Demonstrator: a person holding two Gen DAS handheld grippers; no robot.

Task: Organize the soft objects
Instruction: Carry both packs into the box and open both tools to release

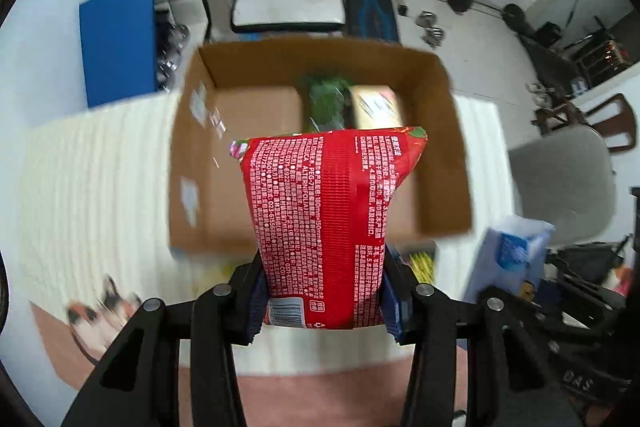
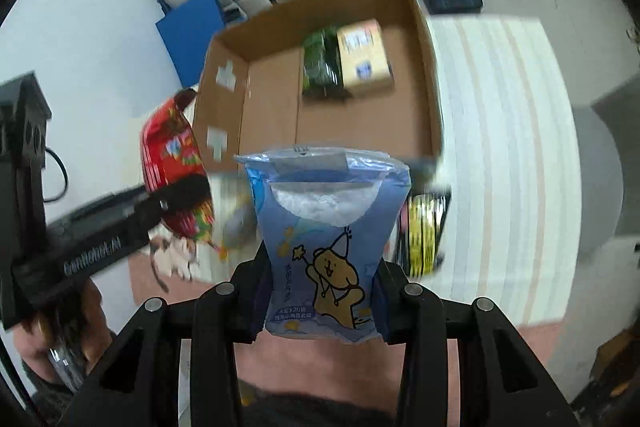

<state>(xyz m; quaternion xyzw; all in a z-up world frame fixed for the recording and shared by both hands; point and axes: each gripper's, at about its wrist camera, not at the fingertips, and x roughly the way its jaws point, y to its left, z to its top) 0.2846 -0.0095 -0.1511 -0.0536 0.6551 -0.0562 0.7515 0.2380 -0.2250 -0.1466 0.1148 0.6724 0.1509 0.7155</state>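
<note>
**Both grippers loaded, packs held over the box**

Clearly, the left gripper (image 1: 324, 301) is clamped on a red pack (image 1: 324, 223), fingers pressed into its lower sides and spread only as far as the pack's width. The pack rises toward 12 o'clock, its top overlapping the open cardboard box (image 1: 448, 131). Inside the box, at 12 o'clock, a green packet (image 1: 326, 101) lies just beside a tan carton (image 1: 378, 107).

The right gripper (image 2: 322, 301) likewise pinches a blue tissue pack (image 2: 326, 251) at its lower edges, squeezing it narrow. Its top points at the box's near rim. At 9 o'clock in the right wrist view, the red pack appears beside the box's left wall.
</note>
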